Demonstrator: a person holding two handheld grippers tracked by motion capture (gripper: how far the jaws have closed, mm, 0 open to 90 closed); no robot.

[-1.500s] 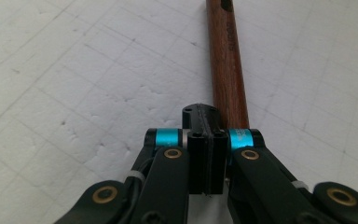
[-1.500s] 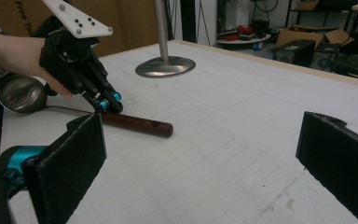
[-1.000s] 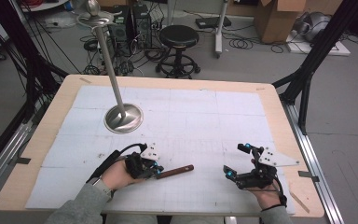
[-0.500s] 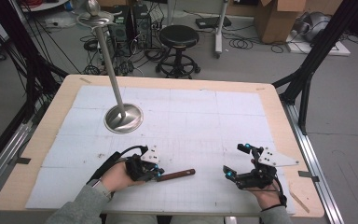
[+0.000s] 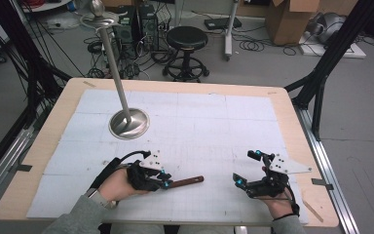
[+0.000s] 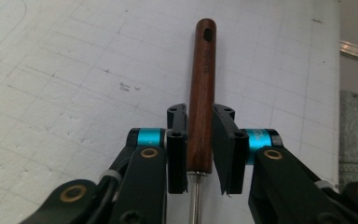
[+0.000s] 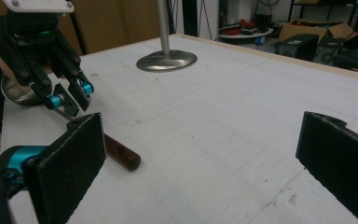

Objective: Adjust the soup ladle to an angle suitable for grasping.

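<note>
Peering past the left tool (image 6: pixel 200 140), I see its jaws have just been easing apart, standing loosely either side of the wooden handle (image 6: pixel 202 88) lying flat on the worktop (image 5: pixel 233 122); the metal end is hidden beneath. The right tool (image 5: pixel 251 167) gapes empty, well apart.

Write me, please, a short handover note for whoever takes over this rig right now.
Left gripper: open; its jaws have just been opening and loosely flank the brown wooden handle of the metal ladle.
Right gripper: open, empty, at the table's right, apart from the ladle.
Things: the ladle lies on the white gridded mat; the round-based steel stand is far left.
Done: ladle down, grip released.
Left: probably drawing the left gripper clear.
</note>
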